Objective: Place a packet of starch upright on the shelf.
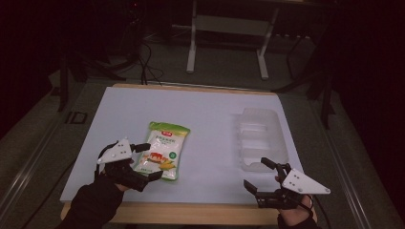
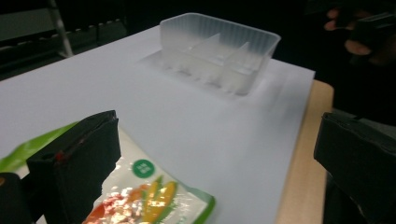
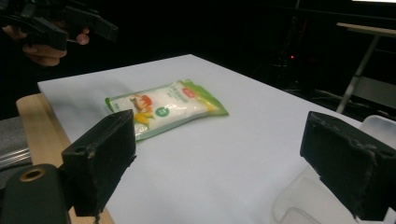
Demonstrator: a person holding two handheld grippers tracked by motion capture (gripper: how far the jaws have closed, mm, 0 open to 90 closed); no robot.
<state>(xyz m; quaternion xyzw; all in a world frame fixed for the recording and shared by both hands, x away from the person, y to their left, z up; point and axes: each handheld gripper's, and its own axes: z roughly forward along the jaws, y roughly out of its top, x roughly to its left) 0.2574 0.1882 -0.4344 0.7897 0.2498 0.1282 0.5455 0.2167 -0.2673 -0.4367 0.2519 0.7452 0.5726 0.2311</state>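
Pouch [image 1: 164,150] flat on the white sheet [image 1: 210,109], left of centre, green-edged top toward the far side, corn picture toward the near edge; lying there free, pinched by nothing.

Left gripper [image 1: 147,162] low at the near-left corner of the table, just beside the pouch's left edge; jaws spread wide, one tip by the pouch's middle, the other by its lower corner; grey three-cornered plate [image 1: 114,151] tilted up on top; dark sleeve [image 1: 93,202] coming in from the bottom edge, forearm angled up and to the right. From the left gripper view: left jaw dark over the pouch's [image 2: 154,198] printed corner, touching or just above, cannot tell which; right jaw well off over the wooden table edge [image 2: 308,154]; nothing held between them.

Right gripper [image 1: 262,176] near the right front corner, pointing left and slightly away, jaws gaping, holding nothing; far jaw tip just beside the near wall of the clear tray [image 1: 260,138], near jaw over bare sheet; hand [image 1: 293,217] at the bottom edge, over the wooden rim. From the right gripper view: both jaws far apart, pouch [image 3: 166,106] lying well beyond them; tray rim [image 3: 380,125] pale at the right; other hand and gripper [image 3: 51,28] up in the far-left corner.

Tray empty-looking, translucent, divided into compartments, sitting right of centre, well apart from the pouch.
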